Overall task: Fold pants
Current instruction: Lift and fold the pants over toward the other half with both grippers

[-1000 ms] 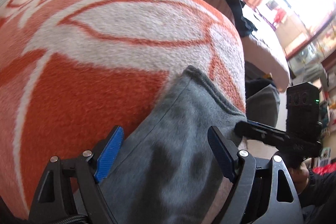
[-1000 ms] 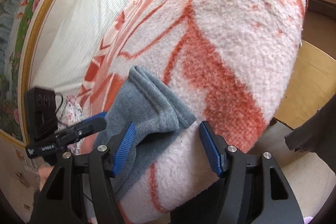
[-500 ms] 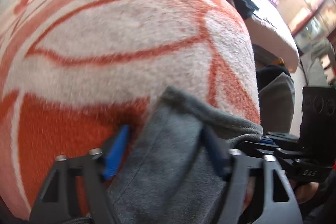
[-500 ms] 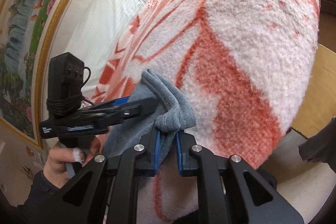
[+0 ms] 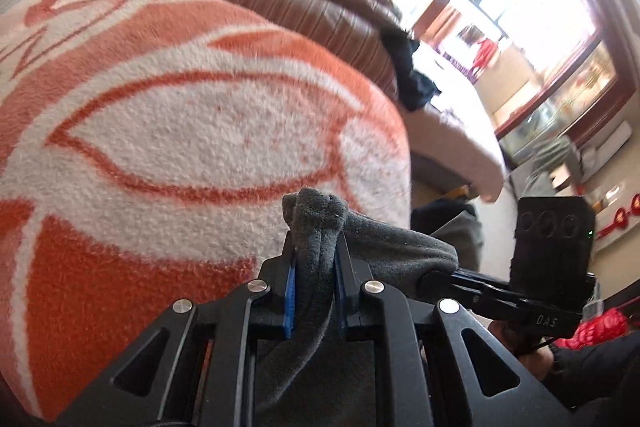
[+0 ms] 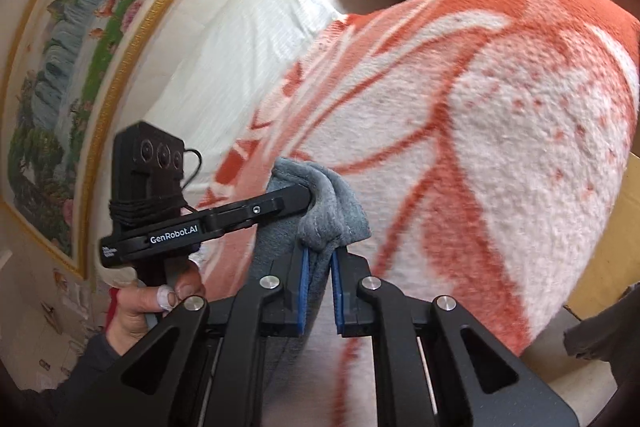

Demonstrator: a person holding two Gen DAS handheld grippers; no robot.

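Pants [image 5: 316, 227] hem bunched at near edge of blanket [image 5: 192, 131]; left gripper [image 5: 314, 287] and right gripper [image 6: 318, 291] side by side, jaws narrow, both pinching hem; cloth trails back toward holder; open blanket lies ahead.

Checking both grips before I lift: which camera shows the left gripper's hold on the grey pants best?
The left wrist view: the left gripper is shut on a bunched fold of the grey pants, centred between its blue pads. The right wrist view shows that gripper only from the side, its tip against the cloth; the pinch itself is hidden.
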